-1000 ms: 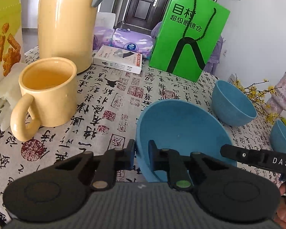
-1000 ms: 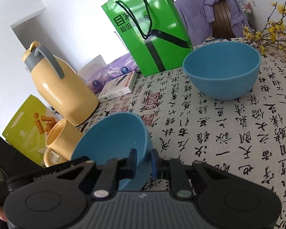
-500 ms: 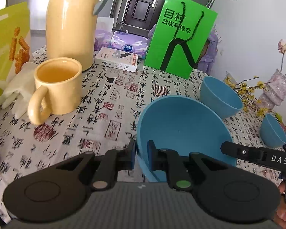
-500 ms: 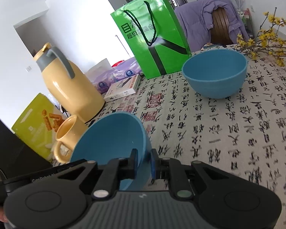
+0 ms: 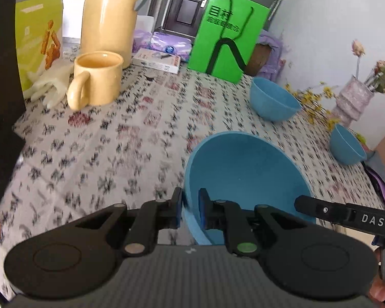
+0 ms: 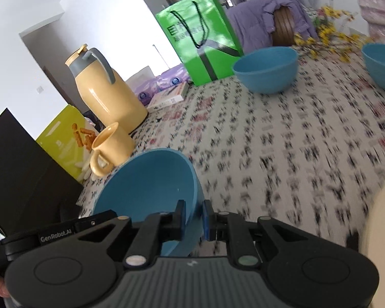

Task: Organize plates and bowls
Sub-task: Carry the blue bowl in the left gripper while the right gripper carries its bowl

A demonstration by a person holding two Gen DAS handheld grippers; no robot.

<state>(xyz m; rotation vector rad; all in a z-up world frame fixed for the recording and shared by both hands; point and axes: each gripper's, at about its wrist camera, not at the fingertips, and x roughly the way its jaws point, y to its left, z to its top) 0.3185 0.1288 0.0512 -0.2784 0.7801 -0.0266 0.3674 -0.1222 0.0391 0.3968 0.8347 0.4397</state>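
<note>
A large blue bowl (image 5: 246, 172) hangs tilted above the printed tablecloth, carried by both grippers. My left gripper (image 5: 190, 209) is shut on its near-left rim, and my right gripper (image 6: 193, 217) is shut on the opposite rim of the same blue bowl (image 6: 151, 182). A second blue bowl (image 5: 273, 100) (image 6: 267, 68) stands on the cloth near the green bag. A third, smaller blue bowl (image 5: 346, 145) (image 6: 381, 65) sits at the far right by the flowers. The right gripper's black arm (image 5: 346, 214) crosses the left wrist view's lower right.
A yellow mug (image 5: 97, 79), a tall yellow thermos (image 5: 109, 18), a glove and a snack box (image 5: 39, 41) stand at the left. A green paper bag (image 5: 228, 34), a small box and tissue packs line the back. A vase (image 5: 353, 101) with flowers stands right.
Both grippers have carried the blue bowl back toward the near side and slightly up; the mug, thermos and bag now look farther away, and the third bowl has come fully into view.
</note>
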